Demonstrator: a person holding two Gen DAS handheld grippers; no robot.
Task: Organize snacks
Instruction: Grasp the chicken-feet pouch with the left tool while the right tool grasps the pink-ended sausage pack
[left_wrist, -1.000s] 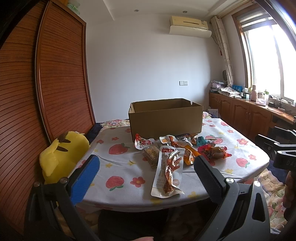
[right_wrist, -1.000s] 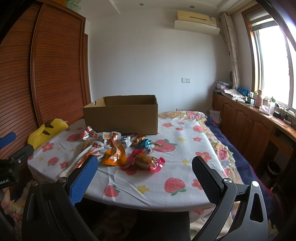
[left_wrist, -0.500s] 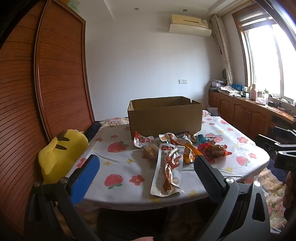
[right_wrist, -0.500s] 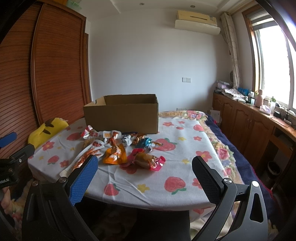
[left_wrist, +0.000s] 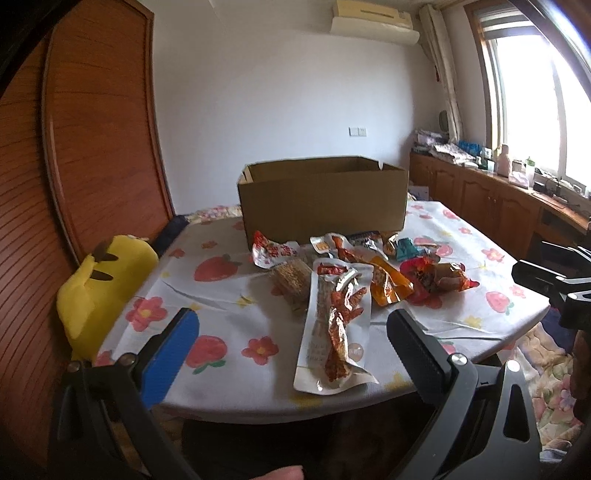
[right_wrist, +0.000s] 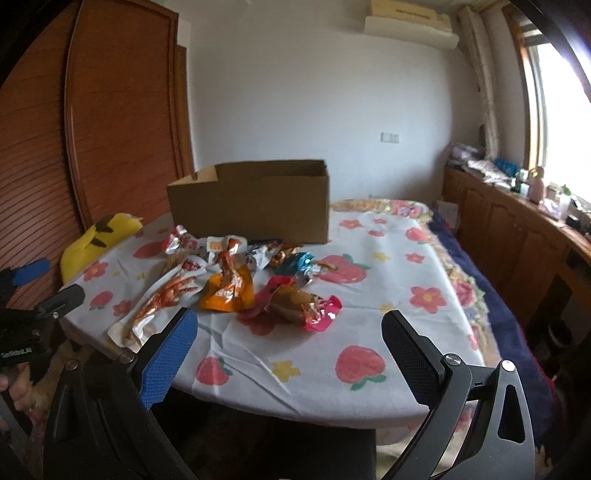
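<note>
Snack packets (left_wrist: 354, 280) before cardboard box (left_wrist: 321, 199), both grippers' fingers (left_wrist: 170, 354) apart.

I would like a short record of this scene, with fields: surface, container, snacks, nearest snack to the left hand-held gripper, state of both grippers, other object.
surface: table with fruit-and-flower cloth
container: open cardboard box, upright at the far side of the table; its inside is not visible
snacks: loose packets in a pile in front of the box, none seen in it
nearest snack: long white packet, lying flat
left hand-held gripper: open, holds nothing
right hand-held gripper: open, holds nothing
other object: yellow plush toy beside the table
</note>
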